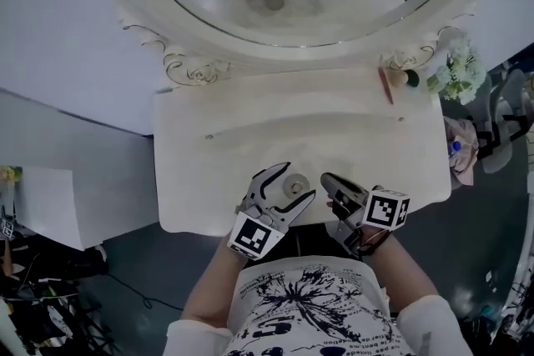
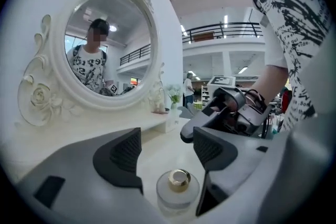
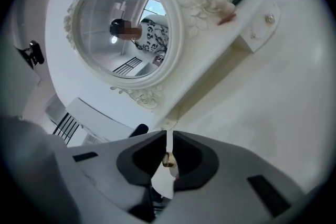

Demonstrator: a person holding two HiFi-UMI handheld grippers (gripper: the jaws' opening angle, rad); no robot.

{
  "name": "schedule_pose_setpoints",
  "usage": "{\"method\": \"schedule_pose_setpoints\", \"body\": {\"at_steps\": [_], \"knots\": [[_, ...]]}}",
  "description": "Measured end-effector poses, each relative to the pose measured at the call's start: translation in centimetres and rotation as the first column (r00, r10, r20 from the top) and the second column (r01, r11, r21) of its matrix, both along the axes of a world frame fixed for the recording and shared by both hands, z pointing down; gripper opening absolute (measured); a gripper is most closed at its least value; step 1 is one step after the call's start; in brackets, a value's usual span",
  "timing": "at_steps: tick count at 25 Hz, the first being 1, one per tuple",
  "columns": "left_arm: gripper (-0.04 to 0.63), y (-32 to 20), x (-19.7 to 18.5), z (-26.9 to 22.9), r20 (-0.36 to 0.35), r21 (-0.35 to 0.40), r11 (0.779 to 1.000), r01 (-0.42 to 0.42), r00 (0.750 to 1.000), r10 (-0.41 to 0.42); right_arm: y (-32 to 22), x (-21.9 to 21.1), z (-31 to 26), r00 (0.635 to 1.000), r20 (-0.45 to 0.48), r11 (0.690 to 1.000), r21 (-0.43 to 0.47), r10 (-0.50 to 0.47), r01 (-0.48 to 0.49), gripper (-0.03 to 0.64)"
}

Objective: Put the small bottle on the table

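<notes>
A small clear bottle [image 1: 294, 184] with a gold cap stands upright on the white dressing table [image 1: 250, 129], close to its front edge. My left gripper [image 1: 289, 183] is open around it, one finger on each side. In the left gripper view the bottle [image 2: 178, 189] sits low between the dark pads [image 2: 125, 153], and neither pad presses on it. My right gripper [image 1: 327, 180] hovers just right of the bottle with its jaws together and nothing held. In the right gripper view only a thin slit shows at the right gripper [image 3: 167, 145], with the gold cap [image 3: 168, 160] visible beyond it.
An oval mirror [image 1: 275, 12] in an ornate white frame rises at the back of the table. A red pencil [image 1: 385, 84], a small brush and white flowers [image 1: 456, 71] lie at the back right corner. The table's front edge [image 1: 209, 231] is just below my grippers.
</notes>
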State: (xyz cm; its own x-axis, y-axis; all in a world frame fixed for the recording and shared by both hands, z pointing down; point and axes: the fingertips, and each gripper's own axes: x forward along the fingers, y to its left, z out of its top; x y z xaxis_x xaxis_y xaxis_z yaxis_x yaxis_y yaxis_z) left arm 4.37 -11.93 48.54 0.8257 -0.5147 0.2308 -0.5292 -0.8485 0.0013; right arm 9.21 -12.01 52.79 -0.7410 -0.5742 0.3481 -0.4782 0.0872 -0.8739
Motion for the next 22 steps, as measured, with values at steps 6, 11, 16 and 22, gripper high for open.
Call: {"method": "schedule_pose_setpoints", "body": {"at_steps": [6, 11, 16, 22], "knots": [[0.067, -1.9, -3.2, -2.8, 0.003, 0.004, 0.983, 0.185, 0.983, -0.185, -0.7, -0.2, -4.6, 0.982, -0.188, 0.973, 0.219, -0.037, 0.078, 0.029], [0.024, -3.6, -5.4, -5.7, -0.010, 0.054, 0.952, 0.301, 0.953, -0.301, -1.8, 0.4, -7.4, 0.899, -0.437, 0.900, 0.401, 0.026, 0.169, 0.028], [0.021, -4.5, -6.1, -8.2, -0.041, 0.022, 0.948, 0.317, 0.948, -0.316, -2.9, 1.2, -9.7, 0.806, -0.573, 0.812, 0.536, 0.149, 0.231, 0.020], [0.021, -4.9, -6.2, -10.2, -0.066, 0.044, 0.951, 0.305, 0.951, -0.302, -4.3, 1.4, -12.1, 0.757, -0.597, 0.745, 0.626, 0.266, 0.232, 0.020]]}}
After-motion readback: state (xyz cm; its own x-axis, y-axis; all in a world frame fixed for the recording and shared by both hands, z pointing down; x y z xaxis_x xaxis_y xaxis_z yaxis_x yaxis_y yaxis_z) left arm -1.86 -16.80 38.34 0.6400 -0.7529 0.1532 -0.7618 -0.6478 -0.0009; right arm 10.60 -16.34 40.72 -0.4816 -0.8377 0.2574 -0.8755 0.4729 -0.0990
